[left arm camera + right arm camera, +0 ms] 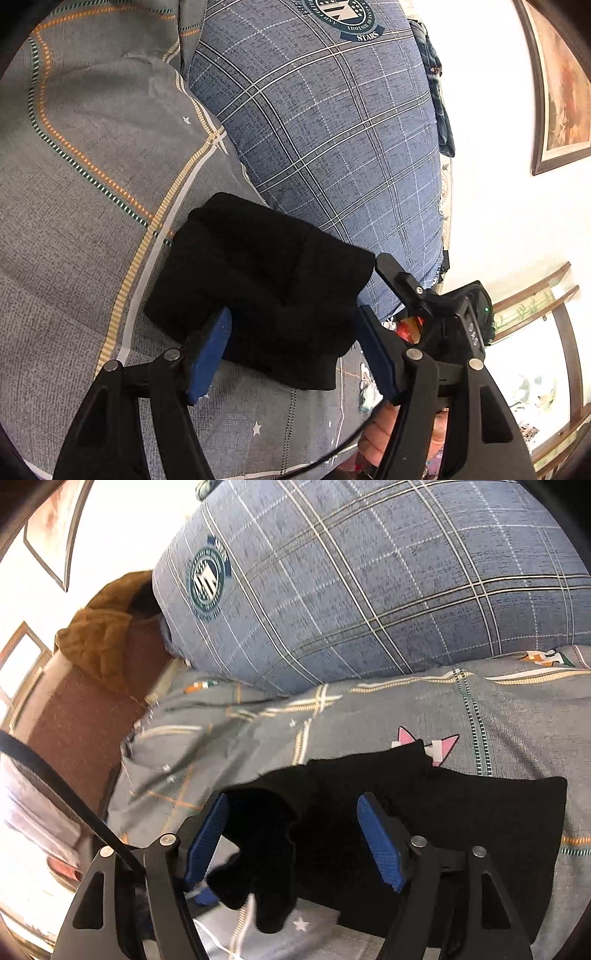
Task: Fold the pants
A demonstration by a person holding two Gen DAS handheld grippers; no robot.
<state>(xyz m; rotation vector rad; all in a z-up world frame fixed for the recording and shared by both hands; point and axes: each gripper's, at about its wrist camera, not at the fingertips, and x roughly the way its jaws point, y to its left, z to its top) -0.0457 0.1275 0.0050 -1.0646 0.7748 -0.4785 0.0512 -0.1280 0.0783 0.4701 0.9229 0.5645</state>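
Both the left gripper (291,350) and right gripper (291,838) gape wide over folded black pants (258,284).

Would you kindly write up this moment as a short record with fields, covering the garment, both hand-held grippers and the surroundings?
garment: black pants, folded into a compact bundle
surface: grey patterned bedsheet
left hand-held gripper: open, blue pads either side of the bundle's near edge
right hand-held gripper: open, over the pants; a loose flap of black cloth hangs between its pads
behind the pants: blue plaid pillow with a round crest
wall: framed picture
task state: pants look mostly folded
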